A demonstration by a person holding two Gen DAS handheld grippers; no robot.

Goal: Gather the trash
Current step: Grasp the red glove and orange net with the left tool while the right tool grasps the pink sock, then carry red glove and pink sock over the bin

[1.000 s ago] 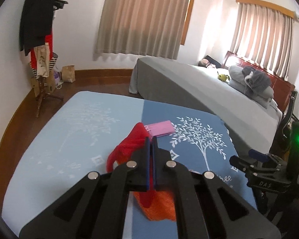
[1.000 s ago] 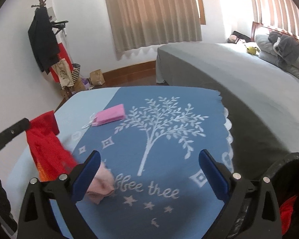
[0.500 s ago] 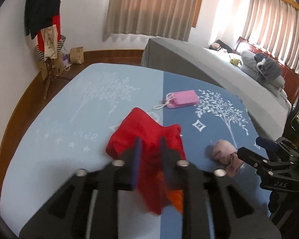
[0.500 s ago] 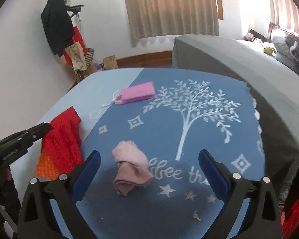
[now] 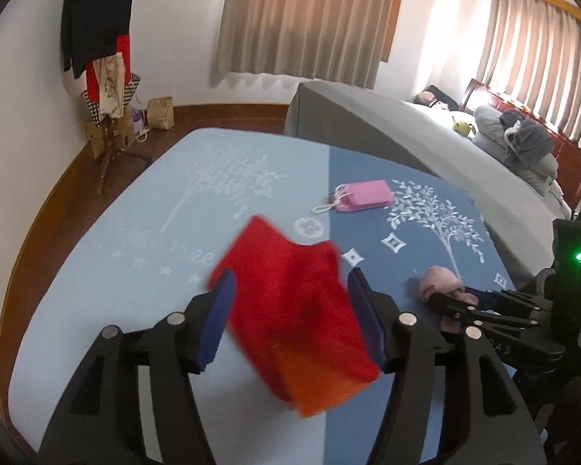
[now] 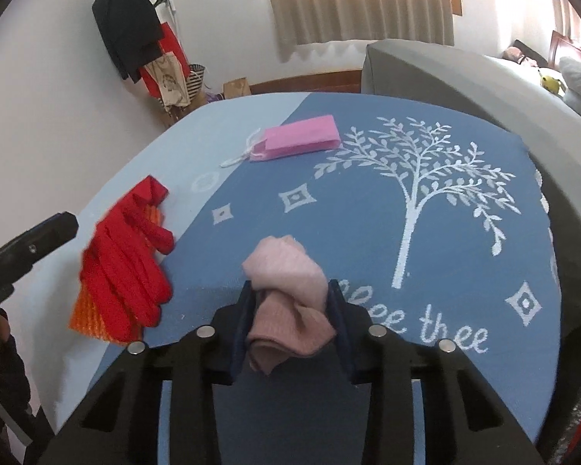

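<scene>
A pink pouch (image 6: 300,142) with a white cord lies farther back on the blue tree-print bedspread (image 6: 445,232), well clear of both tongs. Behind stand a grey bed (image 5: 406,131), beige curtains (image 5: 302,19) and a coat rack (image 5: 104,38). The left gripper (image 5: 290,310) is opening – the red glove (image 5: 290,302) sits blurred between its pads, running away from the camera. The right gripper (image 6: 290,317) is closing, pads against the rolled pink sock (image 6: 290,294).

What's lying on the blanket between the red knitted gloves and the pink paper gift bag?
Nothing: in the right wrist view, only bare blue blanket with white printed motifs separates the red gloves from the pink gift bag.
</scene>
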